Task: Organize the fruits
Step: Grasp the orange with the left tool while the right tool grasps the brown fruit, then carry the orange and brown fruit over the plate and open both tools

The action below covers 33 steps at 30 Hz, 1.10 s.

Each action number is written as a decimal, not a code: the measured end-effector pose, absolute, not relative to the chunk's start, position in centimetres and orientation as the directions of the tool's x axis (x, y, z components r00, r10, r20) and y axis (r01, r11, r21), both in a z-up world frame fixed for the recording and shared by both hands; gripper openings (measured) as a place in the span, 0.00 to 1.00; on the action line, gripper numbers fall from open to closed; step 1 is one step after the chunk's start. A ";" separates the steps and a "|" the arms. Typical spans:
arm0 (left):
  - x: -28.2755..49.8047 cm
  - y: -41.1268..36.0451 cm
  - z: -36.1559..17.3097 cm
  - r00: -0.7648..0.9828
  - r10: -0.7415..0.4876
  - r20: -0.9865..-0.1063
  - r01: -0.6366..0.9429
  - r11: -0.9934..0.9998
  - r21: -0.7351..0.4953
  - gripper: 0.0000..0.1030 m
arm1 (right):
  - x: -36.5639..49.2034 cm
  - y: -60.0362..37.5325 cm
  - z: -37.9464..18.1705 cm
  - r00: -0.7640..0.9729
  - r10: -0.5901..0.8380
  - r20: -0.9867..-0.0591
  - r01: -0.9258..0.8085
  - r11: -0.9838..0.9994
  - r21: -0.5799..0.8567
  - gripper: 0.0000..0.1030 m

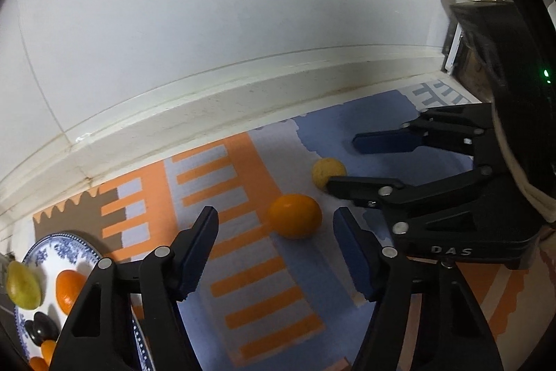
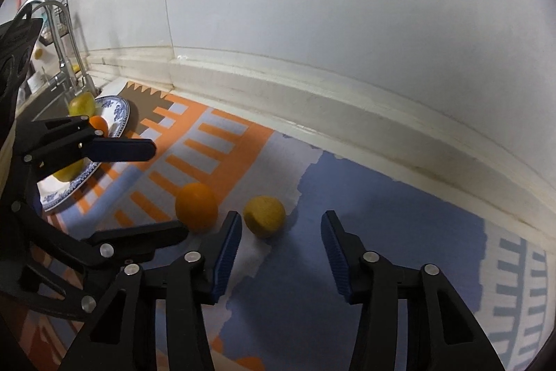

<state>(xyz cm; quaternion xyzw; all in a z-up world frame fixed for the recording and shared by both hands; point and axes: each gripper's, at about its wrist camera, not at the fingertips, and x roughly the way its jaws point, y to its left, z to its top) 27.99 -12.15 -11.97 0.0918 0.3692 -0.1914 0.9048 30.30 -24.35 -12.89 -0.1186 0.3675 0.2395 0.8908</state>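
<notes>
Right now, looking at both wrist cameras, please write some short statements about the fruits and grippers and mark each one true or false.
1. The orange lies on the mat, outside the plate. True.
2. The left gripper is shut on the orange. False: it is open, holding nothing.
3. The lemon touches the orange. False: they lie apart.
4. The plate already holds fruit. True.
5. The right gripper is open. True.

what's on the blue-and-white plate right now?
On the plate: a green-yellow fruit, an orange, a dark plum-like fruit, and small orange pieces. The left gripper covers the plate's right side, so anything there is hidden.
</notes>
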 end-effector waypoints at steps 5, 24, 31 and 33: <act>28.7 -12.3 -12.2 0.639 -0.297 -0.710 0.431 0.902 0.010 0.55 | 31.3 -24.0 -13.5 0.570 0.375 -0.731 -0.542 0.841 0.008 0.37; 28.0 -13.0 -12.0 0.630 -0.313 -0.711 0.454 0.891 0.010 0.34 | 29.0 -26.1 -12.5 0.626 0.333 -0.705 -0.424 0.904 0.051 0.29; 24.6 -11.6 -9.4 0.677 -0.306 -0.670 0.422 0.907 0.012 0.34 | 26.1 -25.7 -10.6 0.659 0.329 -0.677 -0.393 0.917 0.063 0.29; 23.6 -11.2 -8.7 0.688 -0.311 -0.656 0.418 0.908 0.007 0.34 | 25.1 -25.4 -9.9 0.669 0.330 -0.666 -0.390 0.918 0.064 0.29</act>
